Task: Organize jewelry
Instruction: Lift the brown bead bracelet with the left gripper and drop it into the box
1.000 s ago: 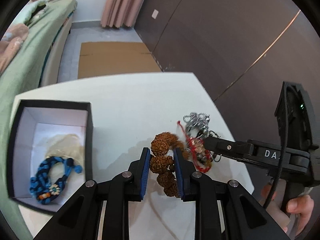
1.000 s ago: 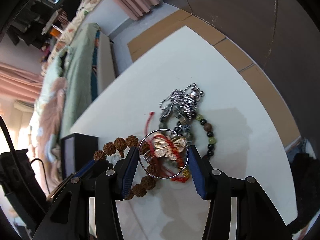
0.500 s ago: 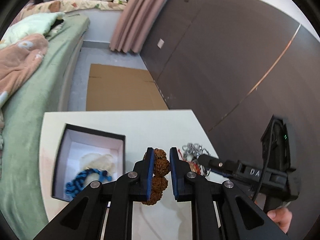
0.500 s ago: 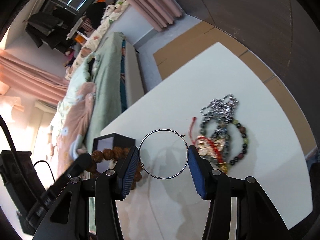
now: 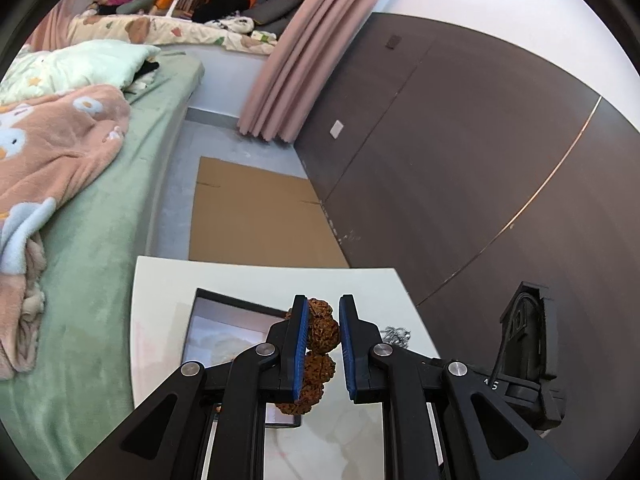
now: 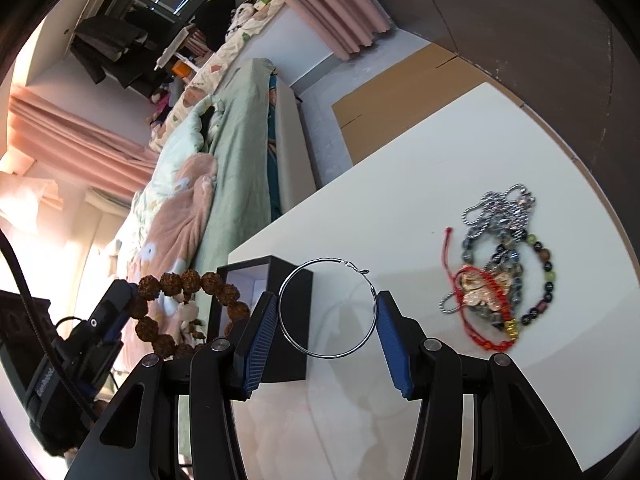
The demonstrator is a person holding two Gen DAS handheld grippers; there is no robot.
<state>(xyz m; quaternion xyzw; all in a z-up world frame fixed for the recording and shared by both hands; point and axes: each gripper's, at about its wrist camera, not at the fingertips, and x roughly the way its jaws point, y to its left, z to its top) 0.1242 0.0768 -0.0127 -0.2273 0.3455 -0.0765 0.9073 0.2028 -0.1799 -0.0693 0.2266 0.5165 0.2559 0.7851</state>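
Left gripper (image 5: 323, 346) clamps brown bracelet (image 5: 319, 336); right gripper (image 6: 326, 320) pinches hoop (image 6: 328, 308).

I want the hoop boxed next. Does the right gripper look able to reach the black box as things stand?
Probably yes: the right gripper, shut on the silver hoop, hangs just beside the black box, nothing between them; the left gripper's brown bead bracelet crowds it.

The black box (image 6: 286, 320) is sitting open-topped on the white table (image 6: 400, 208), its near wall standing up as the one barrier. Right of the box, bare tabletop is lying open as far as the tangled jewelry pile (image 6: 500, 272). Left of the box, the bed (image 5: 100, 240) is crowding the table edge.
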